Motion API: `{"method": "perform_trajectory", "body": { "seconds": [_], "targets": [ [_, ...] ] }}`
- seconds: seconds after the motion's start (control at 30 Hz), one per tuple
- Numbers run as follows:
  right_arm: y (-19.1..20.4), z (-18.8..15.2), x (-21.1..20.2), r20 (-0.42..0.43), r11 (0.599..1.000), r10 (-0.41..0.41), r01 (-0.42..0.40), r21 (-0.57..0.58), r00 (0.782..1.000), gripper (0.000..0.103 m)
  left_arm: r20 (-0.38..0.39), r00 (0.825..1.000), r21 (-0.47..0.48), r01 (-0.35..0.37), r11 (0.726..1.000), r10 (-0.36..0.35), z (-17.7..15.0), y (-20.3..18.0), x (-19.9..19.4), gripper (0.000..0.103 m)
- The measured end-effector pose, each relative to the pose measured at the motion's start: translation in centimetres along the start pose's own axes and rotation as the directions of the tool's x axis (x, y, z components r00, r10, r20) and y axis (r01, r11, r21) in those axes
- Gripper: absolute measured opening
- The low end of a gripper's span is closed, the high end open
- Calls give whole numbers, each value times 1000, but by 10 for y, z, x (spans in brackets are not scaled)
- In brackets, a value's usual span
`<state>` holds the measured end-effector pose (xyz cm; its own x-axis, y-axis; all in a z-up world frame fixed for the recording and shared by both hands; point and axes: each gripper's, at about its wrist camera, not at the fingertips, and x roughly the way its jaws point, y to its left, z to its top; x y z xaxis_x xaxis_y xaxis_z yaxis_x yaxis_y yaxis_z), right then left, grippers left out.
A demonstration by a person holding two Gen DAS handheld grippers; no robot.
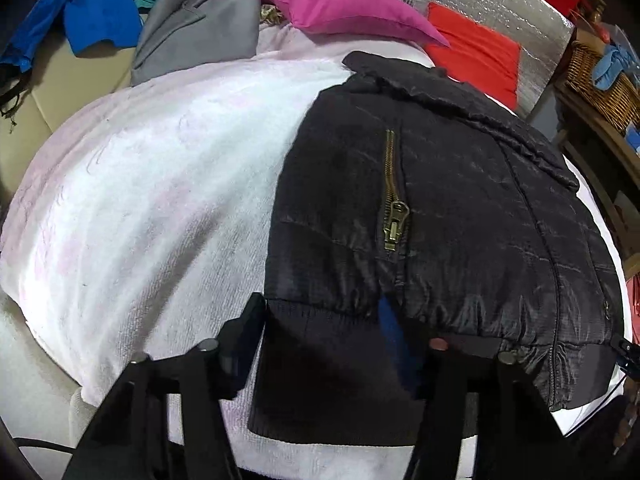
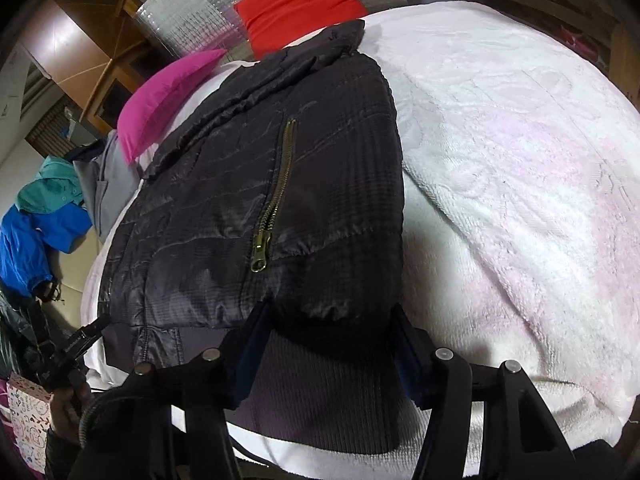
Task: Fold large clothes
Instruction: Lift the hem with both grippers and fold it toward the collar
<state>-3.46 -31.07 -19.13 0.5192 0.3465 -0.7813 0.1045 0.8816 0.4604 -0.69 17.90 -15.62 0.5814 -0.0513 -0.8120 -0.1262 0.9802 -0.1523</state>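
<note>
Your left gripper and your right gripper each sit with their 2 fingers spread wide, released, straddling the ribbed hem of a black jacket. The jacket lies folded on a white-and-pink towel, its brass zipper facing up. A pink pillow and a red pillow lie beyond the collar.

The black jacket covers one finger of the left gripper, and its ribbed hem hides the blanket beneath.
</note>
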Motion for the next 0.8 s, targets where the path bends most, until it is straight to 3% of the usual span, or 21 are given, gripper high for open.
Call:
{"method": "perform_trajectory", "body": {
  "seconds": [0.17,0.47,0.57,0.63,0.67,0.8],
  "targets": [
    [-3,1,-3,-11,1000,6,-6,14,1000,45,-4,1000,-4,-4,1000,4,1,1,-2,53],
    [-1,3,4,-40,1000,5,-4,22,999,57,-28,1000,-19,-10,1000,9,2,2,2,60],
    [-8,6,5,-70,997,41,-36,74,997,54,-48,999,-3,-6,1000,6,4,0,1,40],
    [-12,9,6,-102,995,55,-46,91,993,41,-51,998,13,-30,999,31,6,-3,-2,17],
    [-15,10,6,-111,994,67,-56,99,992,33,-53,998,17,-29,999,30,7,-3,-4,16],
    [-21,12,-1,-120,987,124,-110,121,985,16,-30,999,28,-15,1000,16,7,-4,-19,12]
  ]
}}
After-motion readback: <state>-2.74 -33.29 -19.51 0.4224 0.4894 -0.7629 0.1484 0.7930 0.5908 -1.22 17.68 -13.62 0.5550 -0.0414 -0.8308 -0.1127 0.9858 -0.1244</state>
